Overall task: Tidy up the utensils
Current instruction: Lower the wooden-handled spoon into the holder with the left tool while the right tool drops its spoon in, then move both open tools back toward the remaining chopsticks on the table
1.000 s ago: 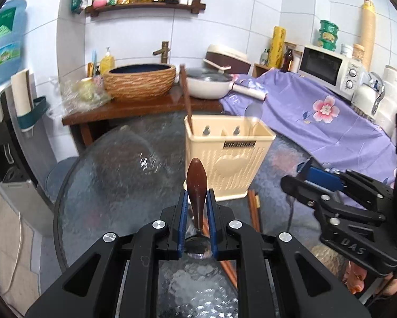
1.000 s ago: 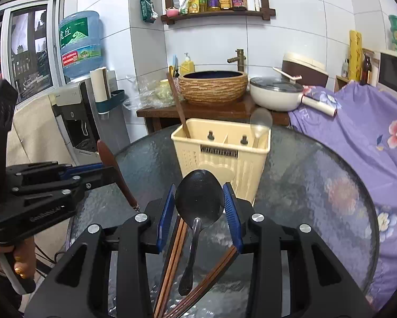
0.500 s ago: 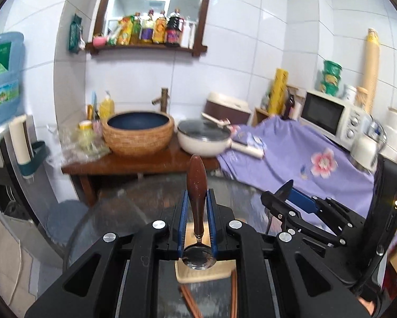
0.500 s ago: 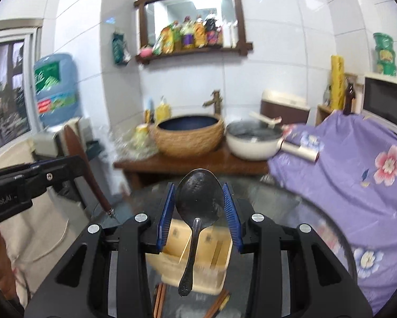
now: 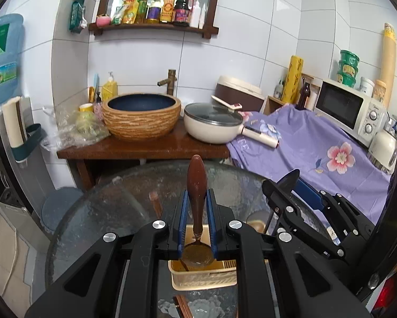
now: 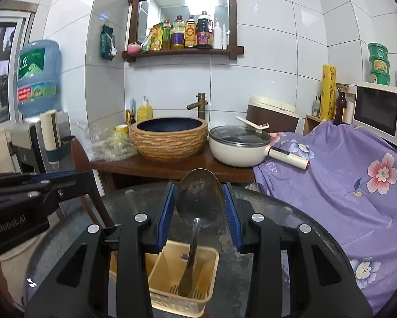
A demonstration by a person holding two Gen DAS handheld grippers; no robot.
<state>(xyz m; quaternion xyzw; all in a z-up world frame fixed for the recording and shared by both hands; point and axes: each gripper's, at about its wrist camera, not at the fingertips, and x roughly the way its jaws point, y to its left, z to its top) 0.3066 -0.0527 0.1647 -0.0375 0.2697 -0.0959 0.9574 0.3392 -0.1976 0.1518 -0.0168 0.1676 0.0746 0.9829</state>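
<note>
Two spoons are held above one cream utensil basket [image 6: 183,275] on the glass table [image 5: 105,212]. The wooden-handled spoon [image 5: 196,185] is clamped narrowly by the left gripper [image 5: 196,228]. The dark metal spoon [image 6: 199,198] is gripped in the right gripper [image 6: 199,212], its handle hanging into a basket compartment.

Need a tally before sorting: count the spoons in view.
2. The wooden-handled metal spoon is gripped in the left tool; the dark metal spoon is in the right tool, above the beige plastic utensil caddy. Others may be hidden.
</note>
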